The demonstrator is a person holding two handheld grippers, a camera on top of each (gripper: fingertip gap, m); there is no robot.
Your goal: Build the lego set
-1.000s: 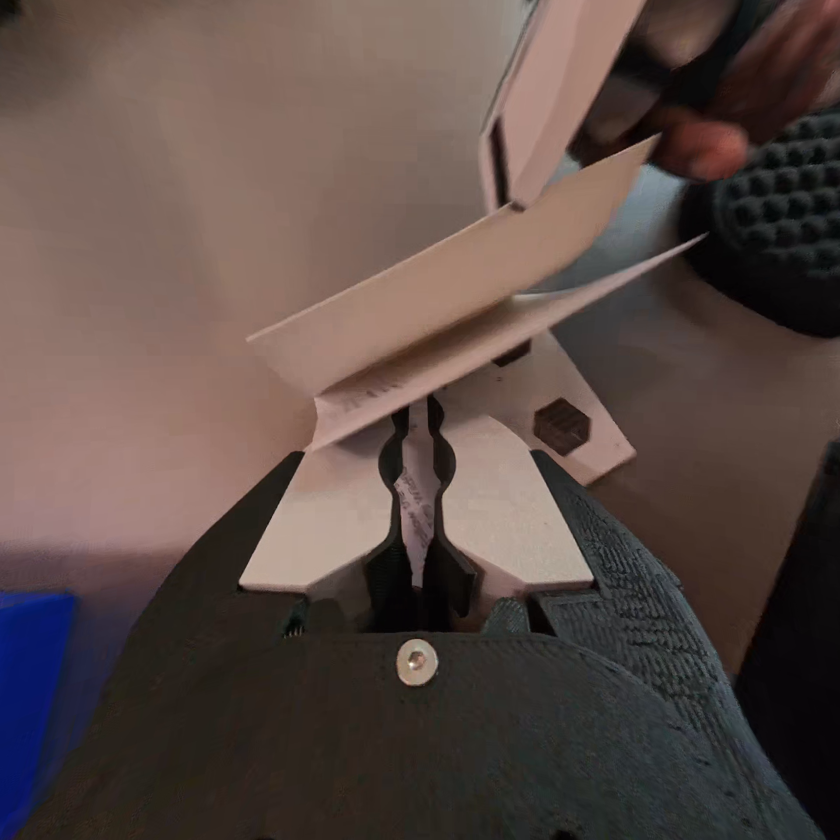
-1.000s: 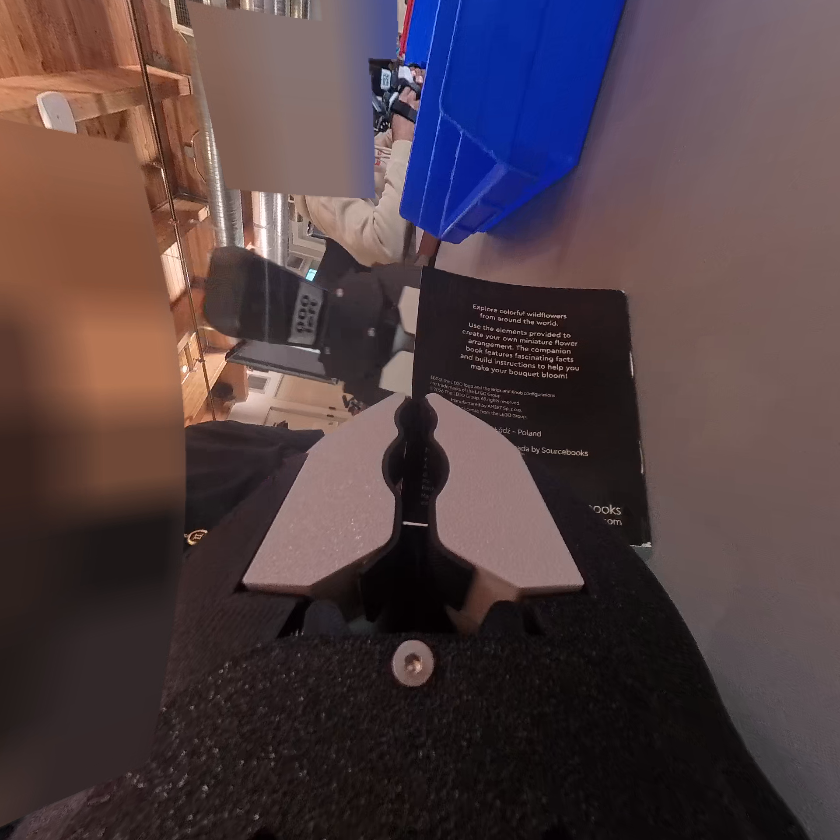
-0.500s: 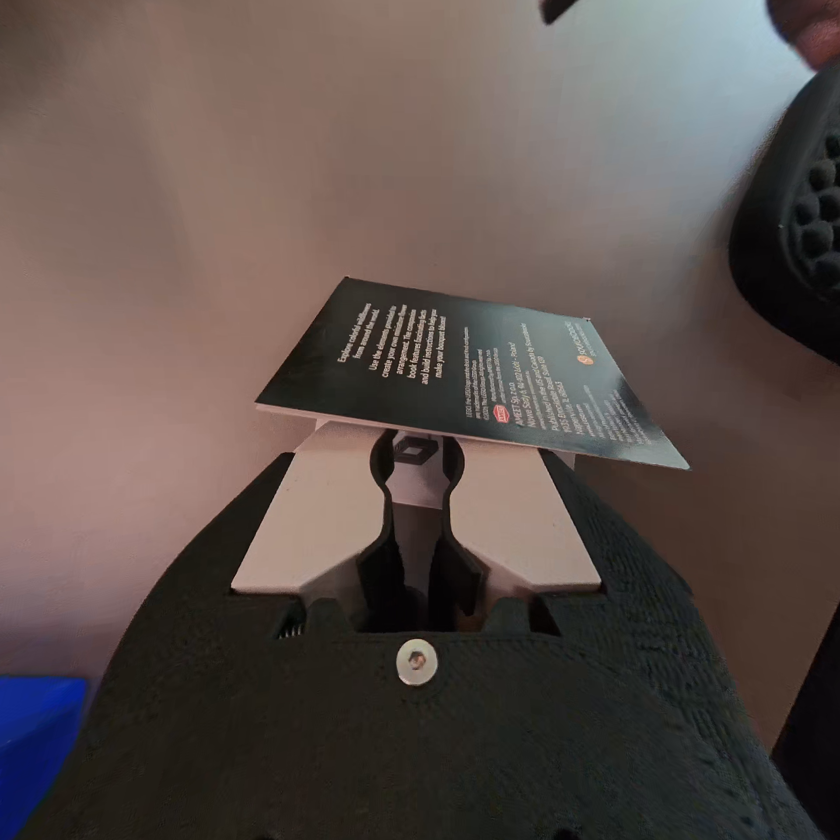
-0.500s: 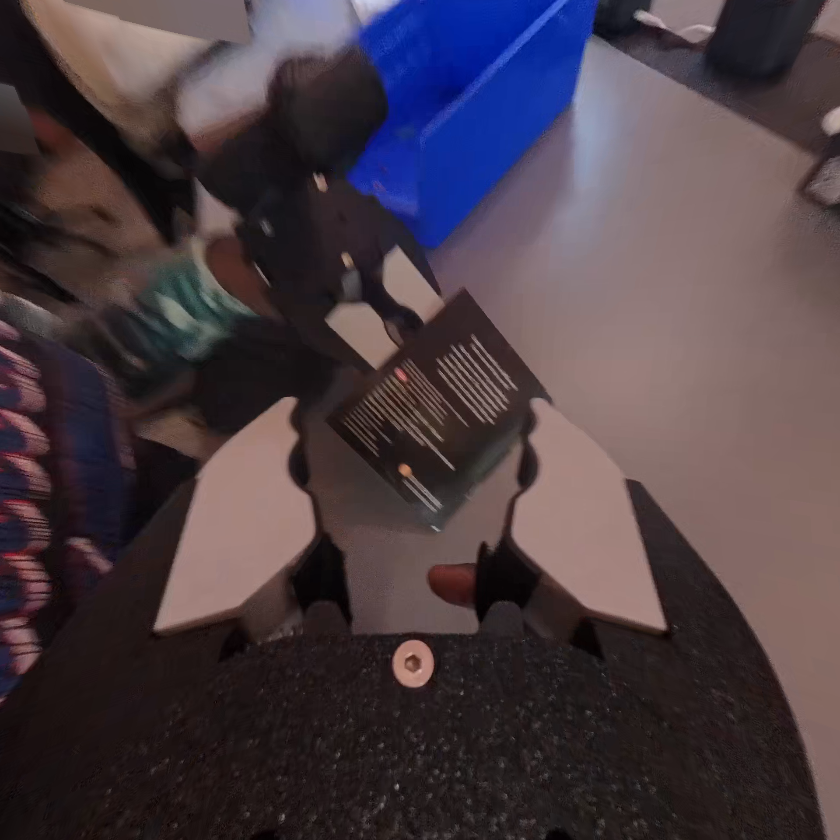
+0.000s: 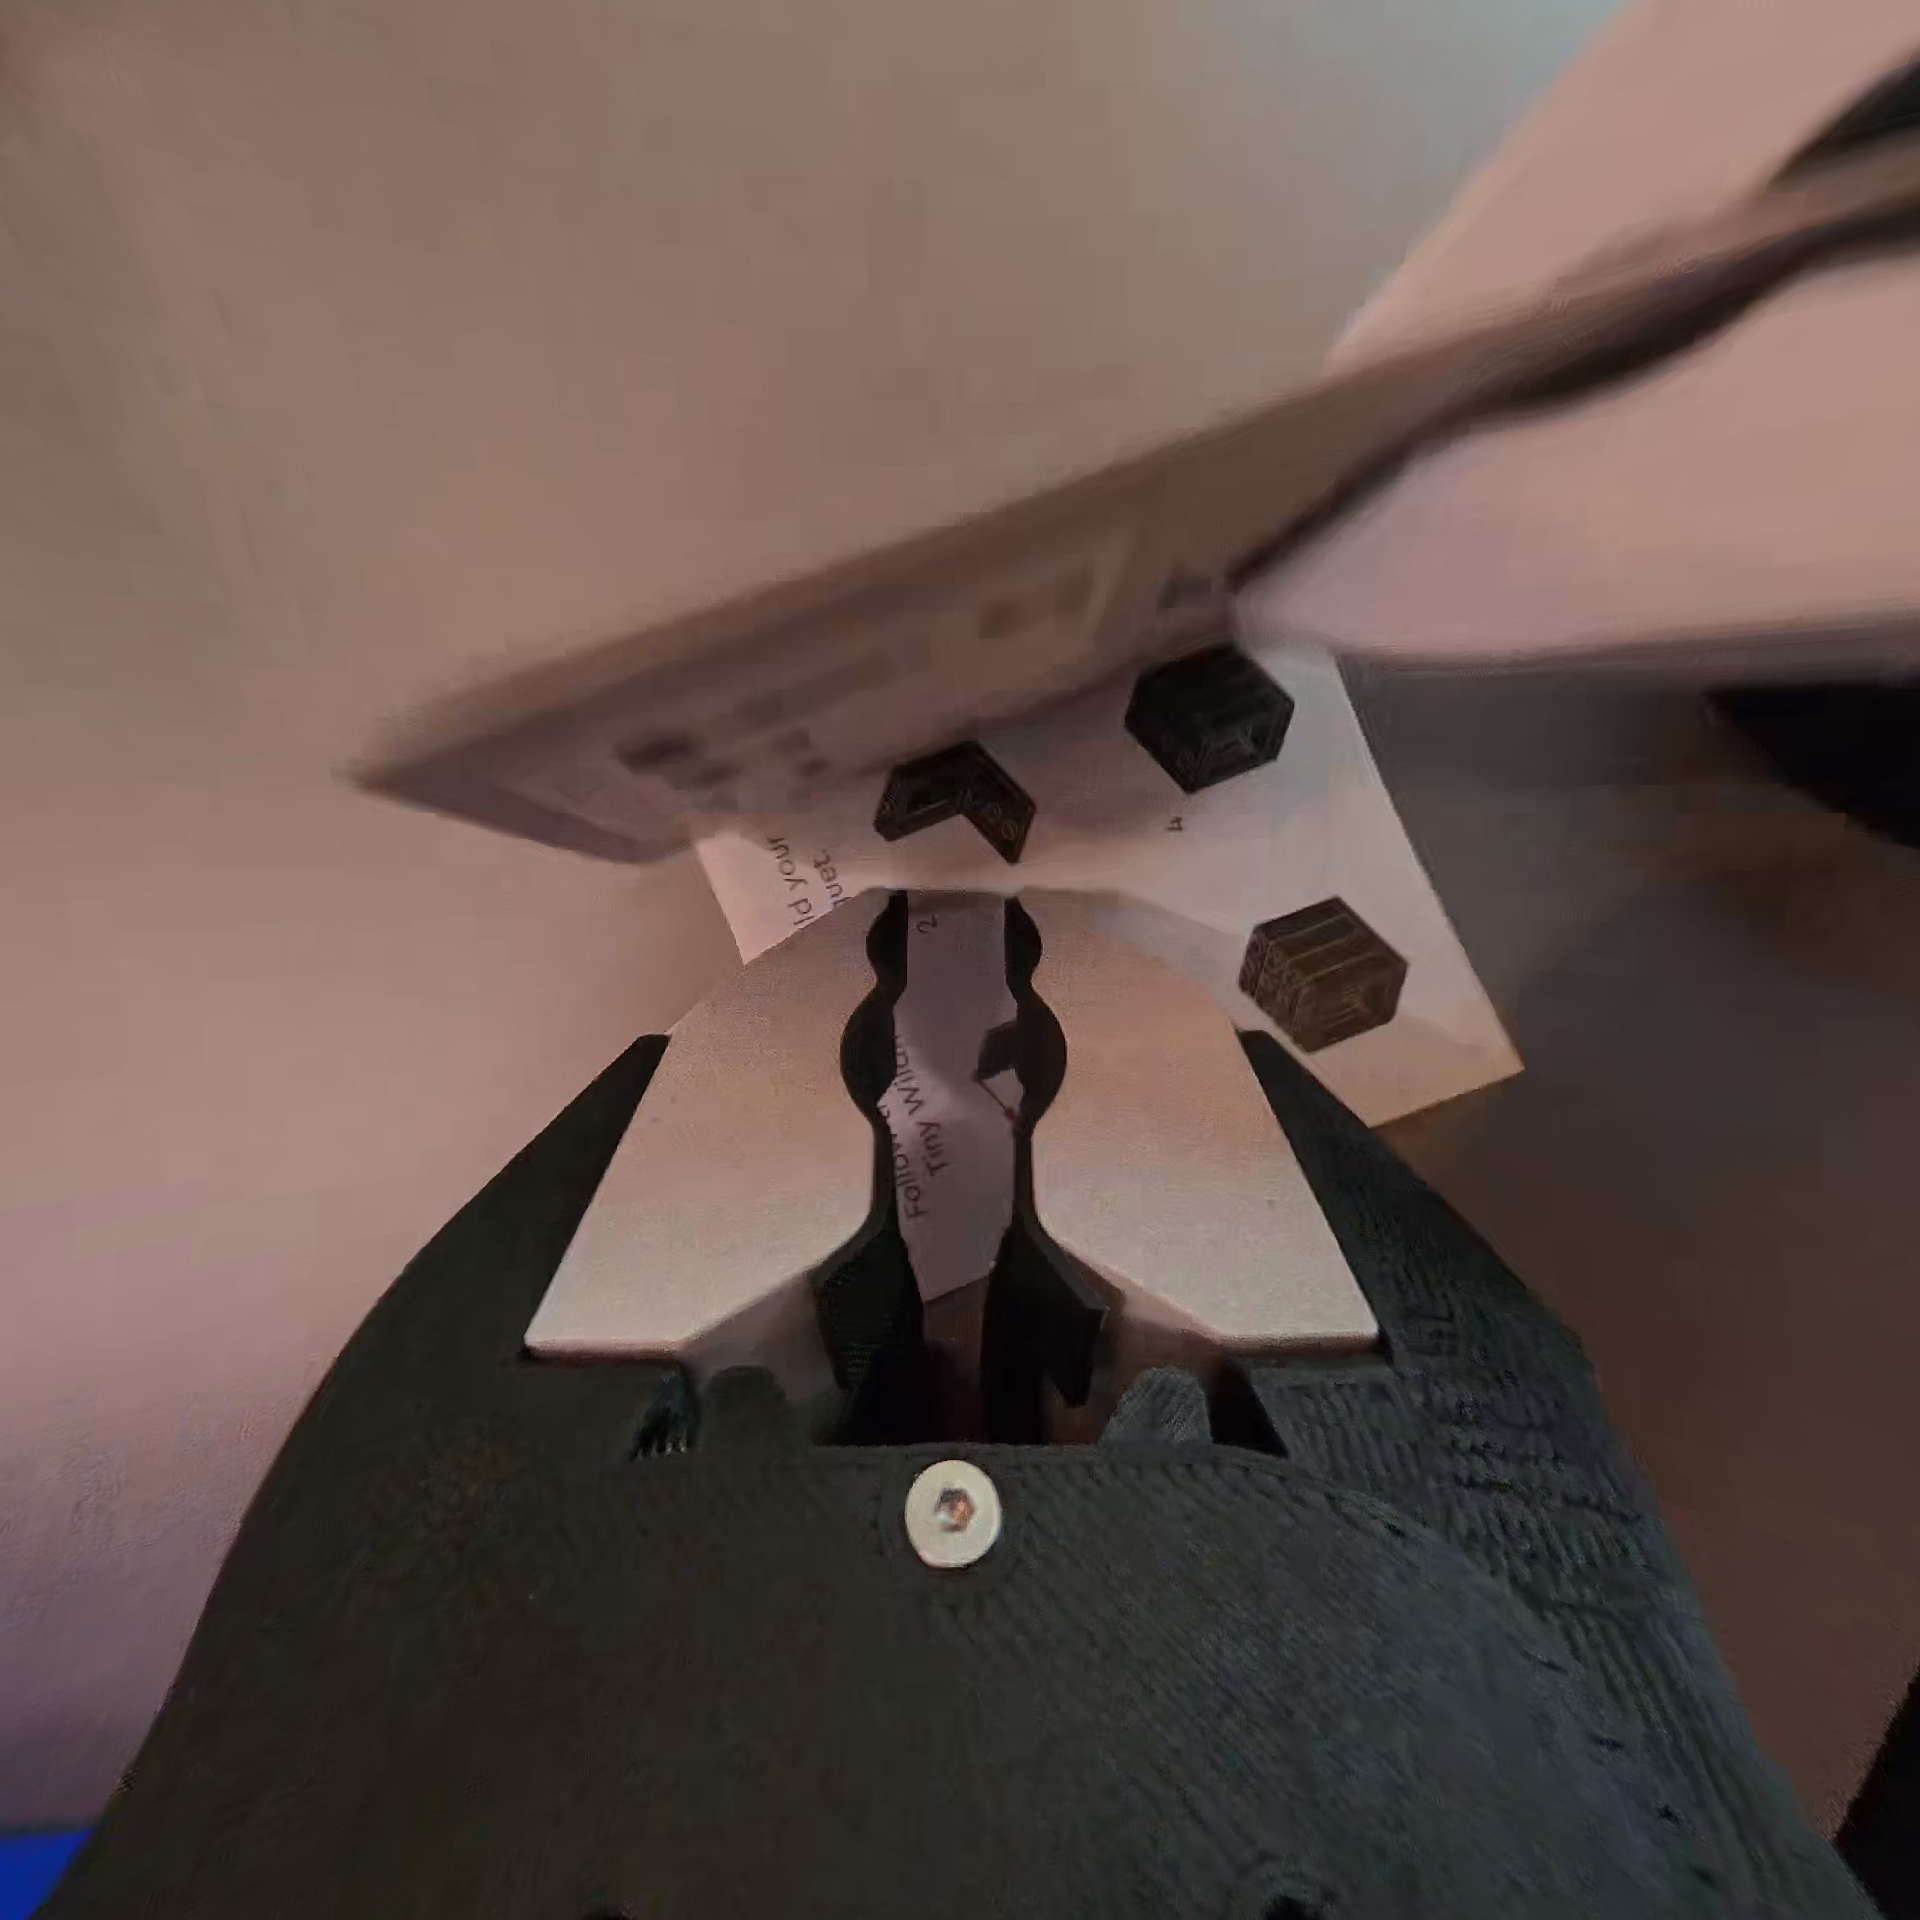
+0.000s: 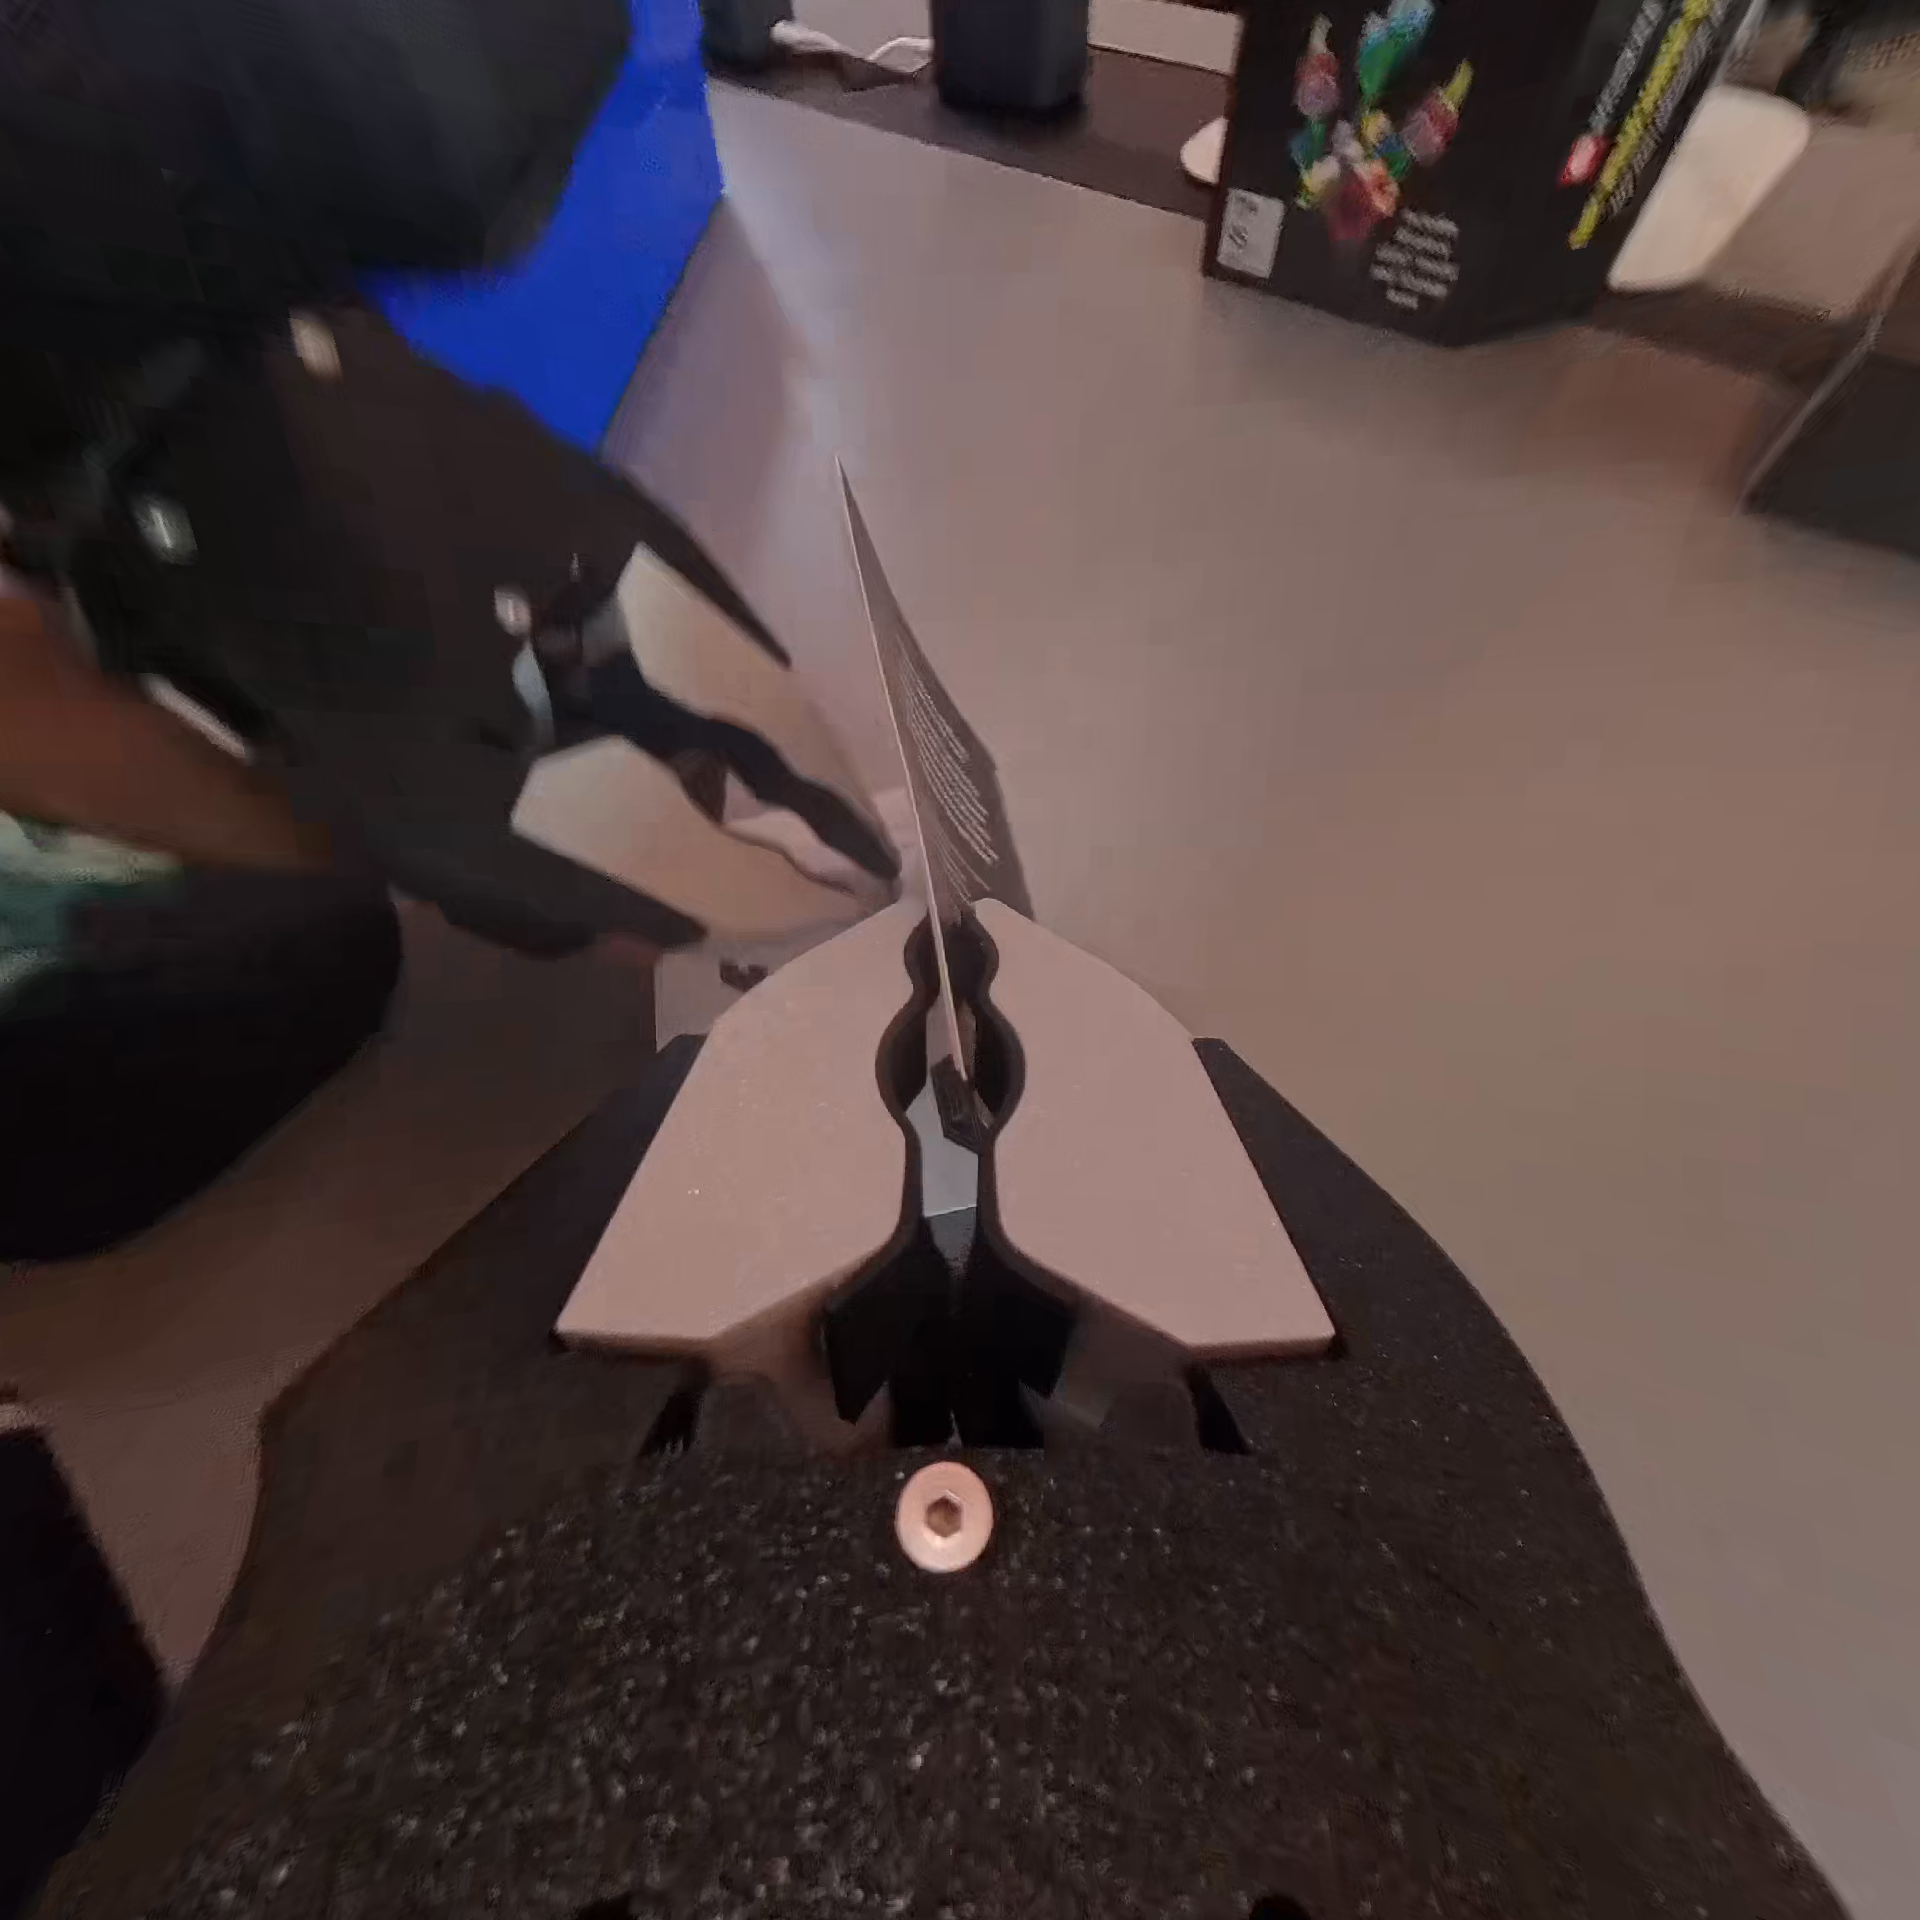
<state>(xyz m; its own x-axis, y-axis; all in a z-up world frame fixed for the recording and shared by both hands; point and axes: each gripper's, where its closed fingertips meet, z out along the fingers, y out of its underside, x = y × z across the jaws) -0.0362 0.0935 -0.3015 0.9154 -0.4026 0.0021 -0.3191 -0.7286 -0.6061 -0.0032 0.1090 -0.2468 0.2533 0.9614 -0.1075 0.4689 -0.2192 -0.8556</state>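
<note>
Left gripper (image 5: 954, 914): we've got it nipped tight on the inner white pages of the booklet, a strip of paper running down between the narrow jaws.
Right gripper (image 6: 951, 920): ours too, closed down on the black cover, which stands up on edge from between the fingers (image 6: 1122, 1122).
Booklet (image 6: 940, 748): we're spreading it open between the two claws, low over the grey table (image 6: 1351, 727); the cover rises thin and steep, and the left wrist view shows a white page (image 5: 1351, 883) printed with small dark brick pictures.
Upper leaf: motion-blurred in the left wrist view, so we can't read its detail.
Blue bin (image 6: 582, 291): behind the left gripper, at the table's far left.
Lego box (image 6: 1455, 156): black with colourful flowers, standing well apart at the far right.
</note>
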